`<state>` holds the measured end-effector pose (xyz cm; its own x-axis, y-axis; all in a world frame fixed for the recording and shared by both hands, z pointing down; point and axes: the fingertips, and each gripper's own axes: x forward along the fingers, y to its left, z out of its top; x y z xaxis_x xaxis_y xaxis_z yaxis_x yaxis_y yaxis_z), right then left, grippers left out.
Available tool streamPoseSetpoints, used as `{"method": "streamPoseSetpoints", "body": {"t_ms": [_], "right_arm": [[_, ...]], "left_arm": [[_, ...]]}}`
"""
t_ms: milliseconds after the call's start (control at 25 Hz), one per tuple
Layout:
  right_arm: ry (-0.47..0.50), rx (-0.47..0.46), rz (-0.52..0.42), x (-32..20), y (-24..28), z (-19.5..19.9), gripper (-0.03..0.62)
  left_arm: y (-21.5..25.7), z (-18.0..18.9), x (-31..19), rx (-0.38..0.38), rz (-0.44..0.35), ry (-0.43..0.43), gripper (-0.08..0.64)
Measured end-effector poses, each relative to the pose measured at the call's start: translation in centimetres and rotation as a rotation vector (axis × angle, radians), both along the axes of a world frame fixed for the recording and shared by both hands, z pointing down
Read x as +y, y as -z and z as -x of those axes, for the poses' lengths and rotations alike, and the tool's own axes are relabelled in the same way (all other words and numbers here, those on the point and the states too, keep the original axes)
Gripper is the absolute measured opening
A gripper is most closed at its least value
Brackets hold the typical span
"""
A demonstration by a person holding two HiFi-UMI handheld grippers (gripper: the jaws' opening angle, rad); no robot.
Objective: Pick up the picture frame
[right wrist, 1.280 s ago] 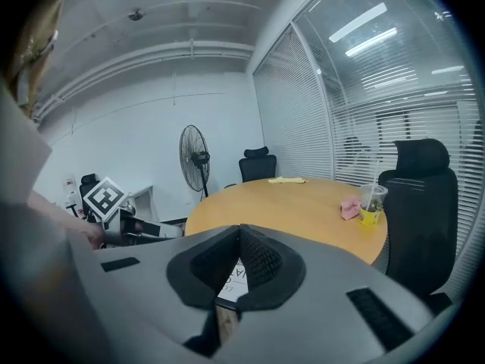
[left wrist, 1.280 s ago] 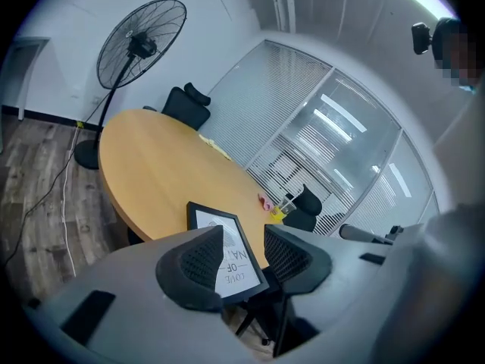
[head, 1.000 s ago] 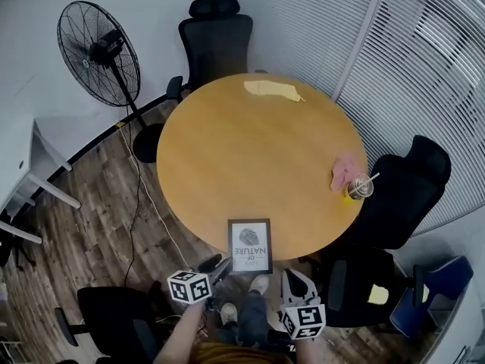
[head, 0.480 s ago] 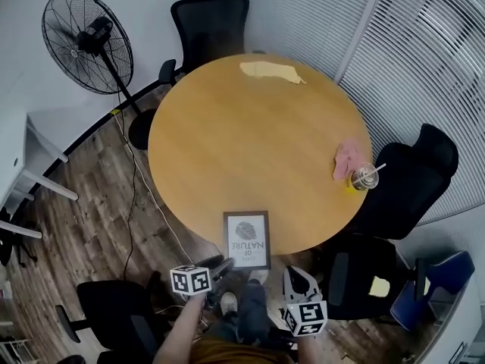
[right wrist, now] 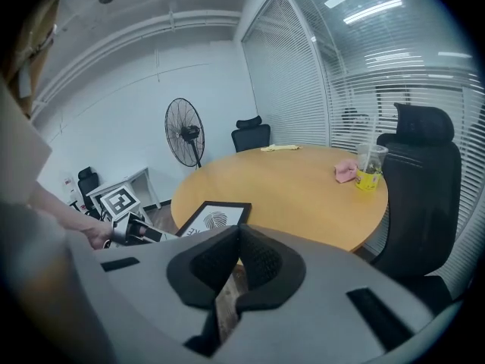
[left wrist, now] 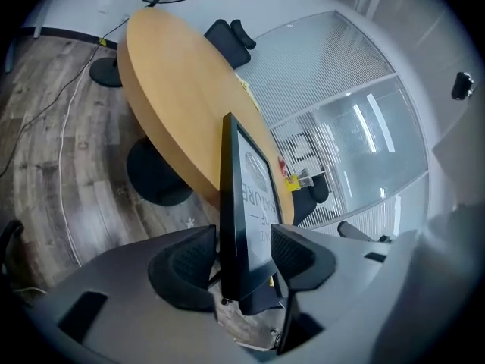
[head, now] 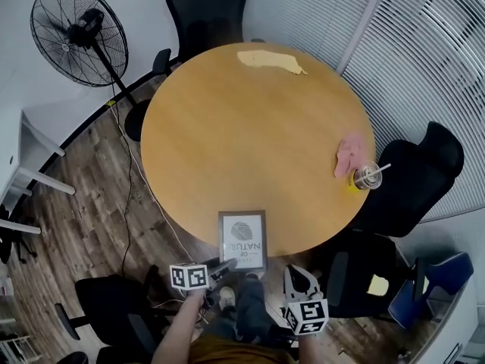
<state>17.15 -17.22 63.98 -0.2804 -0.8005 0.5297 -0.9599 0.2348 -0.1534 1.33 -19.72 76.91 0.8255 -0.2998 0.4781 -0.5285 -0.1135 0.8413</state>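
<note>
My left tool [left wrist: 242, 250] is at the near rim of the bench, rolled onto its side, and its jaws are opening. The near edge of the black picture frame [head: 242, 240] with a white print stands between them. As far as I can see, neither pad presses on it.

My right tool [right wrist: 239, 237] hangs near the left one, off the rim and over the dark wooden plank floor [head: 91, 203]. Its jaws are closed together with nothing in them.

The frame lies flat, face up, on the round tan wooden bench [head: 250, 135], right at the edge nearest me, with its near end poking a little past the rim.

Further out, on the right side of the benchtop, a crumpled pink cloth [head: 348, 154] lies just beside a clear plastic cup with yellow drink and a straw [head: 367, 177]. At the far edge lies a flat pale yellow thing [head: 269, 61]; I cannot tell what it is.

A black office chair [head: 413, 173] stands at the right of the bench and another black high-backed chair [head: 208, 10] stands beyond its far side. A black standing fan [head: 76, 25] is off at the far left.
</note>
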Motion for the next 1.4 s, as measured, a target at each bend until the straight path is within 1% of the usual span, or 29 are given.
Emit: {"method": "streamPoseSetpoints", "body": {"t_ms": [160, 320, 400, 520, 600, 800, 960, 1040, 1160, 1200, 1280, 1400], "right_arm": [[0.009, -0.011, 0.011, -0.8, -0.7, 0.0, 0.012], [0.02, -0.016, 0.023, -1.5, -1.1, 0.1, 0.012], [0.021, -0.012, 0.027, -1.6, -1.1, 0.0, 0.012], [0.016, -0.01, 0.035, -1.7, -1.3, -0.2, 0.012], [0.013, -0.01, 0.042, -1.6, -1.5, -0.4, 0.012], [0.007, -0.012, 0.043, -1.7, -1.6, -0.6, 0.012], [0.009, -0.013, 0.038, -1.8, -1.4, -0.5, 0.012], [0.009, -0.012, 0.035, -1.7, -1.3, -0.4, 0.012], [0.009, -0.013, 0.033, -1.4, -1.1, -0.3, 0.012], [0.009, -0.012, 0.033, -1.3, -1.1, -0.3, 0.012], [0.006, -0.01, 0.028, -1.0, -0.9, -0.4, 0.012], [-0.001, -0.012, 0.011, -0.8, -0.2, -0.4, 0.012]], "left_arm": [[0.0, -0.4, -0.4, 0.07, 0.039, 0.029, 0.233], [-0.2, -0.5, -0.3, 0.082, 0.054, 0.017, 0.217], [-0.3, -0.5, -0.4, 0.094, 0.065, 0.027, 0.185], [-0.4, -0.6, -0.3, 0.153, 0.104, 0.052, 0.128], [-0.4, -0.7, -0.4, 0.178, 0.118, 0.058, 0.117], [-0.6, -0.7, -0.3, 0.185, 0.126, 0.056, 0.107], [-0.5, -0.7, -0.3, 0.191, 0.121, 0.079, 0.101], [-0.3, -0.8, -0.3, 0.209, 0.122, 0.091, 0.095], [0.6, -1.1, -0.2, 0.273, 0.136, 0.091, 0.068], [0.9, -1.2, 0.0, 0.282, 0.14, 0.082, 0.061], [1.2, -1.2, 0.2, 0.274, 0.137, 0.064, 0.058], [1.9, -1.6, 0.4, 0.287, 0.132, 0.055, 0.055]]}}
